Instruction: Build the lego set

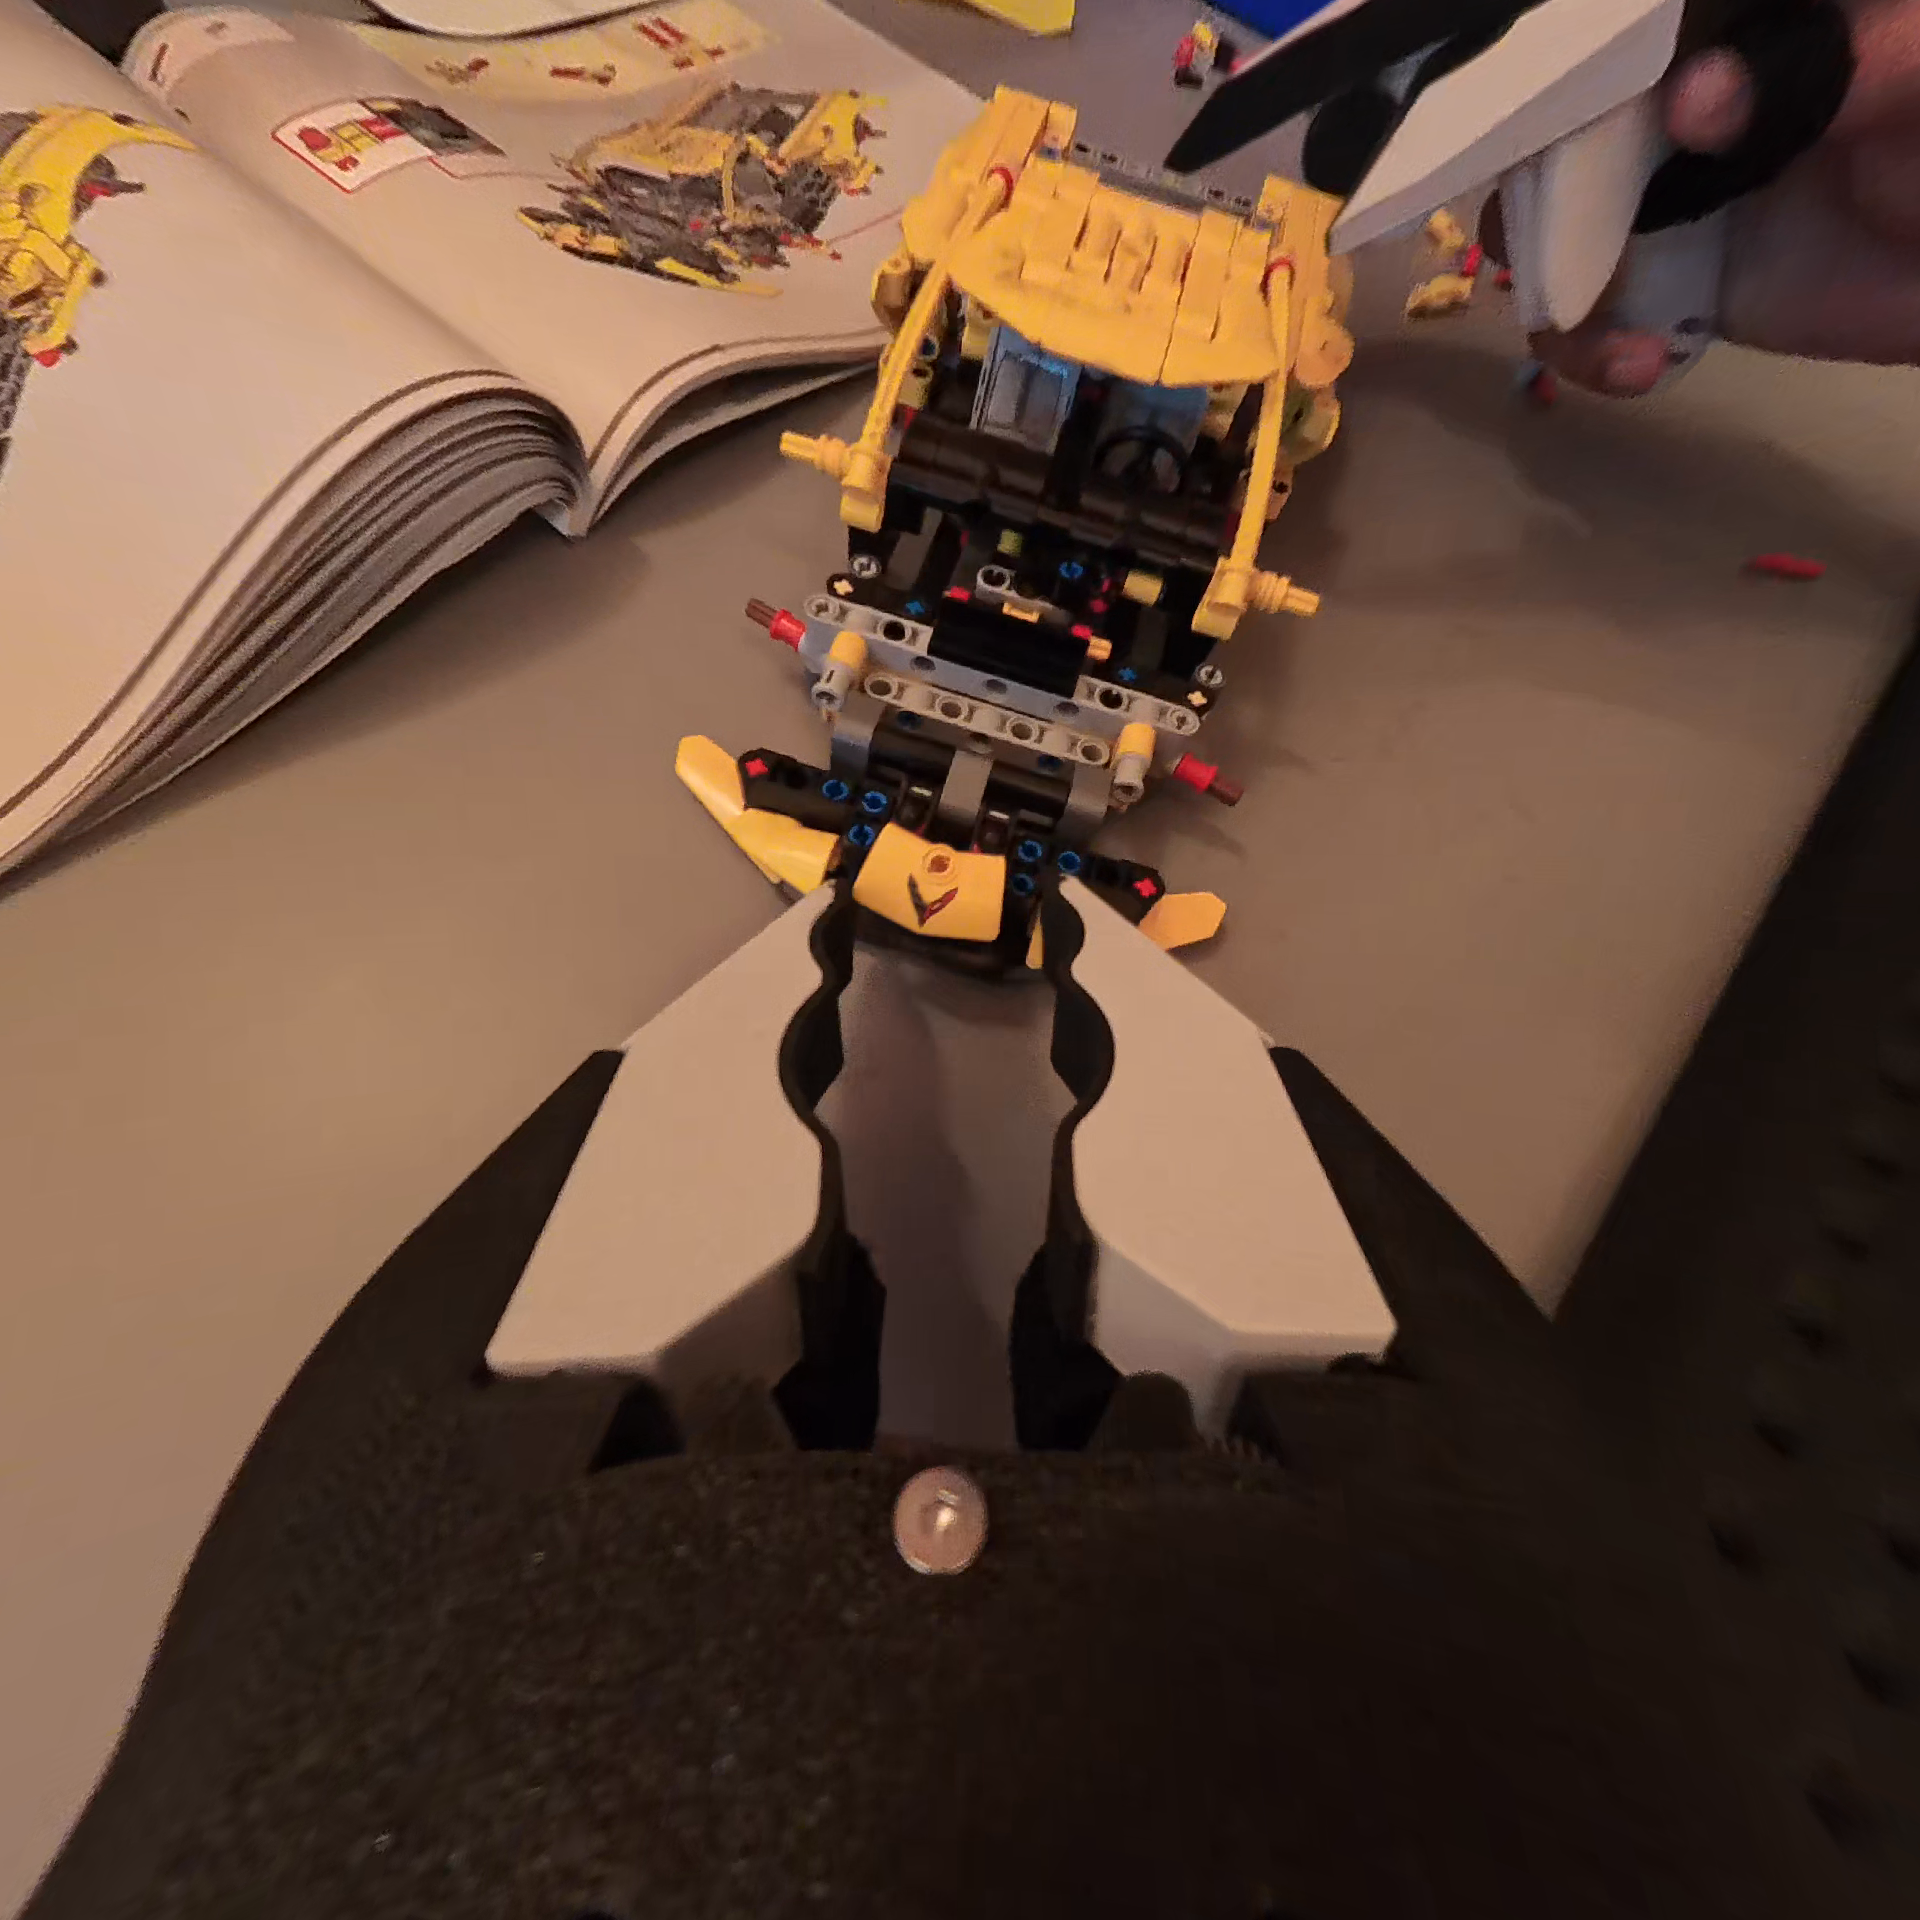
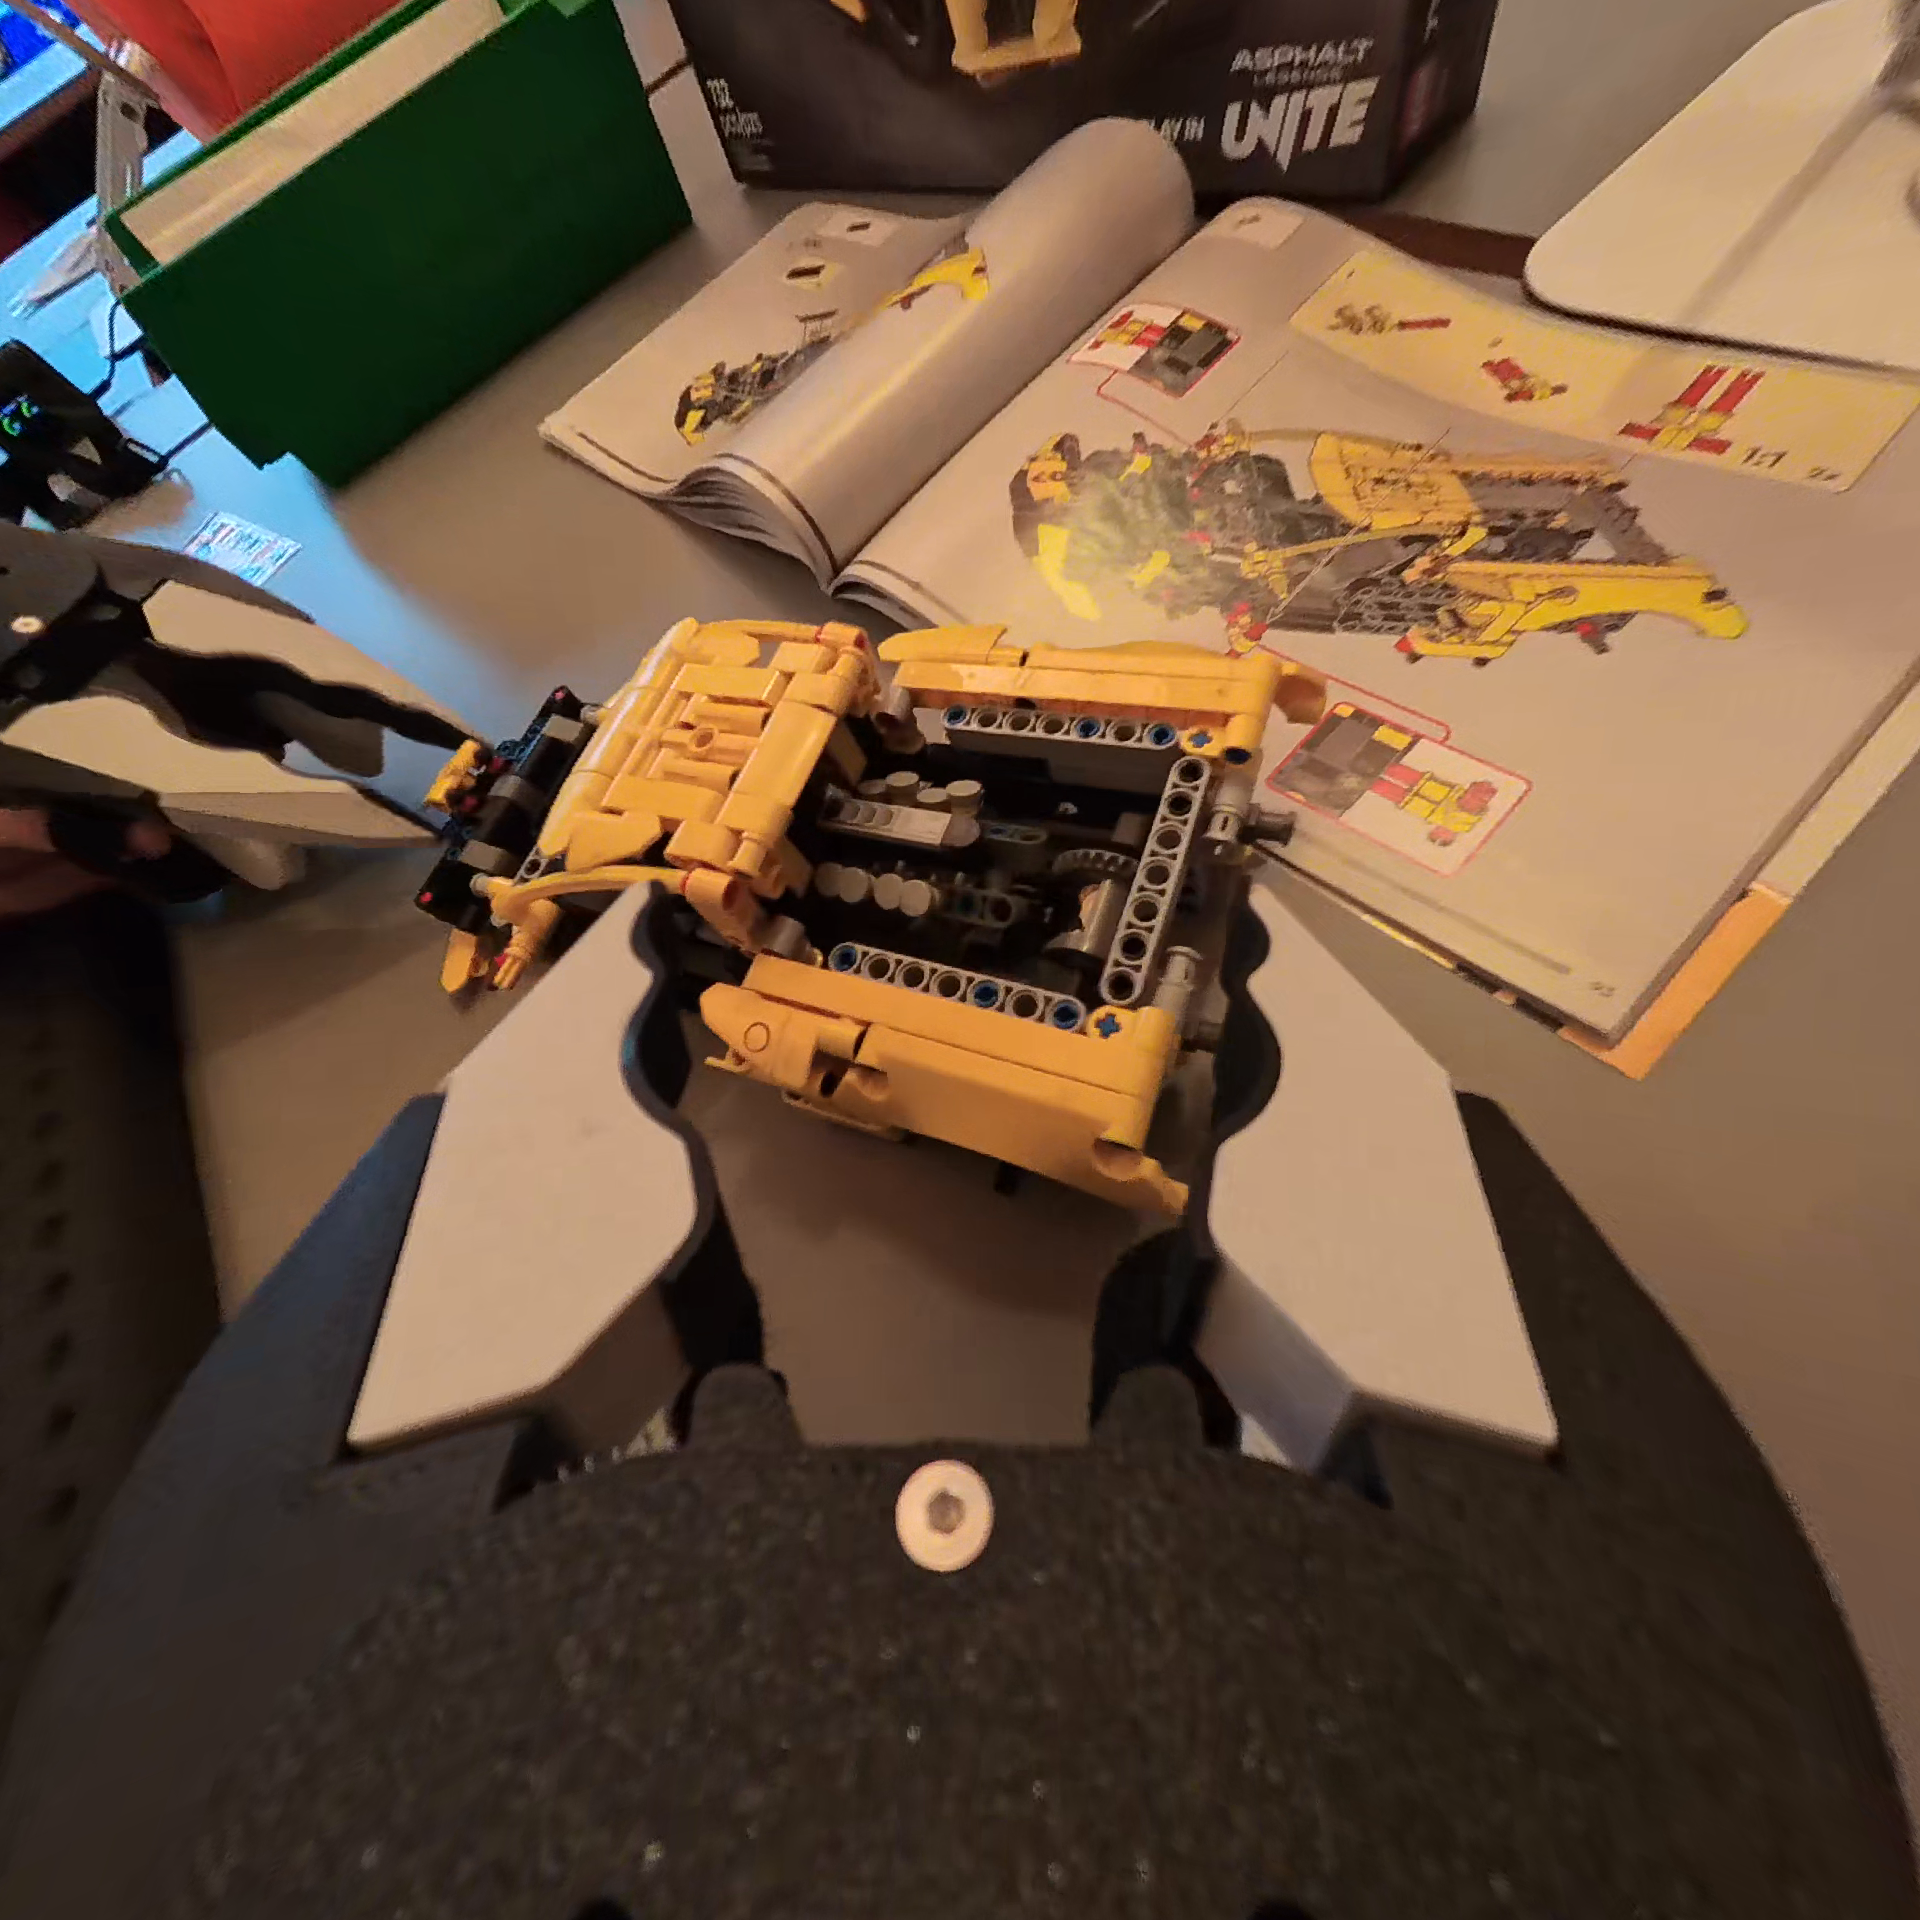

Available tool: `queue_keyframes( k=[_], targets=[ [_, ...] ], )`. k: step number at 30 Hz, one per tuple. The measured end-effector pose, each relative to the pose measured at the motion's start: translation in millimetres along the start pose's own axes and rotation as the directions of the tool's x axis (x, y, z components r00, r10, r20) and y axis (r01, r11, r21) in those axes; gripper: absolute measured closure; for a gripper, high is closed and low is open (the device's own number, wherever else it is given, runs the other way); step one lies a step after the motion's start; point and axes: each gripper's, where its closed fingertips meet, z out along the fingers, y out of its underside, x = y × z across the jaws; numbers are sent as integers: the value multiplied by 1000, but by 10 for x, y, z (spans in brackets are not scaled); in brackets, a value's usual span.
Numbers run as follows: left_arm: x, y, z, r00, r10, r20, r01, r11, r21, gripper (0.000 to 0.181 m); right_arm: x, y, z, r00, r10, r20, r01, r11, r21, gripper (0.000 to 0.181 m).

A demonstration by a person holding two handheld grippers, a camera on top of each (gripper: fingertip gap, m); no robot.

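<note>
- Car [image 1: 1049, 582] sits on the table [image 1: 416, 1039], part-built, yellow shell over black and grey frame, manual [image 1: 312, 343] open just beside it on the left.
- Left gripper [image 1: 940, 935] fingers close in on the nose end, either side of the yellow badge piece; looks like a pinch on the black front block, though the contact itself is partly hidden.
- Right gripper [image 2: 935, 987] fingers are spread wide around the rear of the car; whether they touch the side panels I cannot tell.
- Risk: nose grip is narrow and on a small sub-assembly; lifting or twisting from there may pop the front block off its pins.
- Risk: the yellow fender tips [image 1: 1184, 920] beside the left fingers stick out loosely and could be knocked off.
- Risk: if the right fingers squeeze the long yellow side panel [image 2: 966, 1081], it could flex inward or unclip.
- Risk: the two grippers pulling apart would split the frame mid-way.
- Risk: loose red pin [image 1: 1782, 566] on the table at right could get swept off by the right gripper.
- Lighting is dim and the frames blurred, so misjudged contact is likely.
</note>
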Motion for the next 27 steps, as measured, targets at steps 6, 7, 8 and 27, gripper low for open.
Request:
queue_keyframes(
  k=[6, 7, 8, 27],
  targets=[
    [-41, -11, 49, 999, 18, 42, -17, 1000, -12, 145, -59, 105, 9, 999, -28, -26, 27, 999, -27, 79],
    [-46, -10, 46, 999, 14, 42, -13, 1000, -12, 145, -86, 109, -2, 1000, -15, -18, 14, 1000, -22, 80],
    [-52, -9, 43, 999, 11, 43, -11, 1000, -12, 145, -106, 112, -12, 1000, -2, -15, 2, 1000, -15, 78],
    [-168, 34, -47, 996, -46, 79, 46, 999, -4, 150, -323, 220, -133, 996, 85, -10, -86, 996, -4, 79]
  ],
)
